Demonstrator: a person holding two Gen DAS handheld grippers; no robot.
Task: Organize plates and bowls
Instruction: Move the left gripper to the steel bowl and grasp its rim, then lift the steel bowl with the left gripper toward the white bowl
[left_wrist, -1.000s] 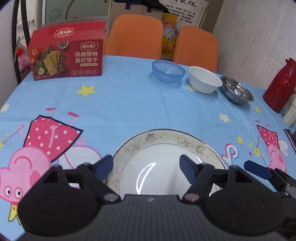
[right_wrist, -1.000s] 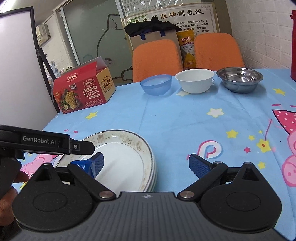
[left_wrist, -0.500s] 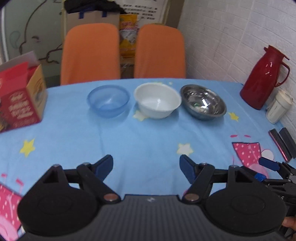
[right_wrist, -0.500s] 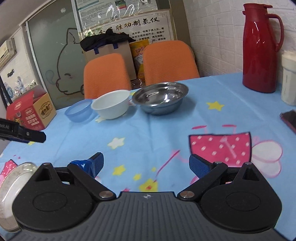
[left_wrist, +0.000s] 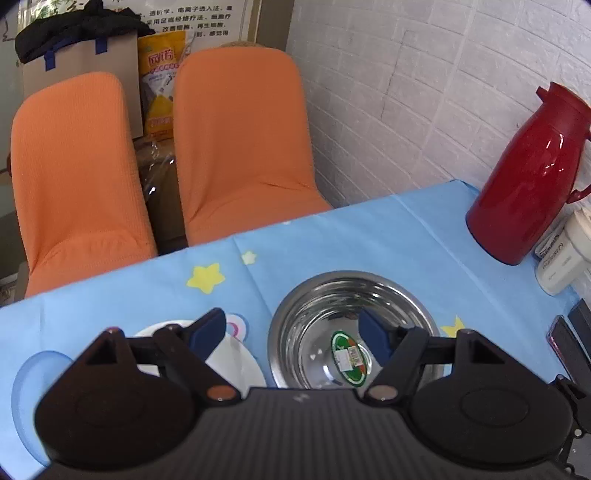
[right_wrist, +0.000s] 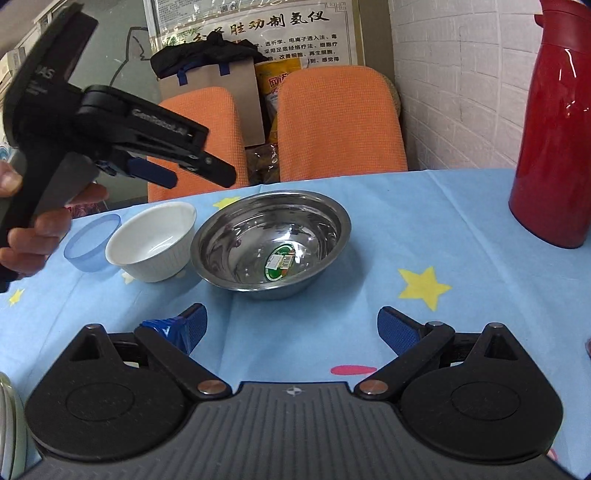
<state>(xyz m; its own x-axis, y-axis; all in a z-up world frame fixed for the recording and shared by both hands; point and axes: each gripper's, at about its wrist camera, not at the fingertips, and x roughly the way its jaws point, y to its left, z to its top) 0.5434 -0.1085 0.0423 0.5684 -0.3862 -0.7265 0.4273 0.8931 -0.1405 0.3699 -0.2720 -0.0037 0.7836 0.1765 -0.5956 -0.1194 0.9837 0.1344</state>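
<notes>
Three bowls stand in a row on the blue cartoon tablecloth: a steel bowl (right_wrist: 272, 242) with a green sticker inside, a white bowl (right_wrist: 151, 240) touching its left side, and a blue translucent bowl (right_wrist: 90, 243) further left. My left gripper (left_wrist: 293, 334) is open and empty, hovering above the steel bowl (left_wrist: 325, 332) and the white bowl (left_wrist: 236, 360); it also shows in the right wrist view (right_wrist: 184, 173). My right gripper (right_wrist: 290, 326) is open and empty, low over the cloth in front of the steel bowl. A plate rim (right_wrist: 5, 424) shows at the far left.
A red thermos (right_wrist: 554, 140) stands at the right, by the brick wall, with a white container (left_wrist: 561, 258) and dark flat items (left_wrist: 570, 339) next to it. Two orange chairs (right_wrist: 336, 122) stand behind the table's far edge.
Both grippers moved from the plate at the near left toward the bowls at the far right. The left now hovers above the steel and white bowls. Both stayed open.
</notes>
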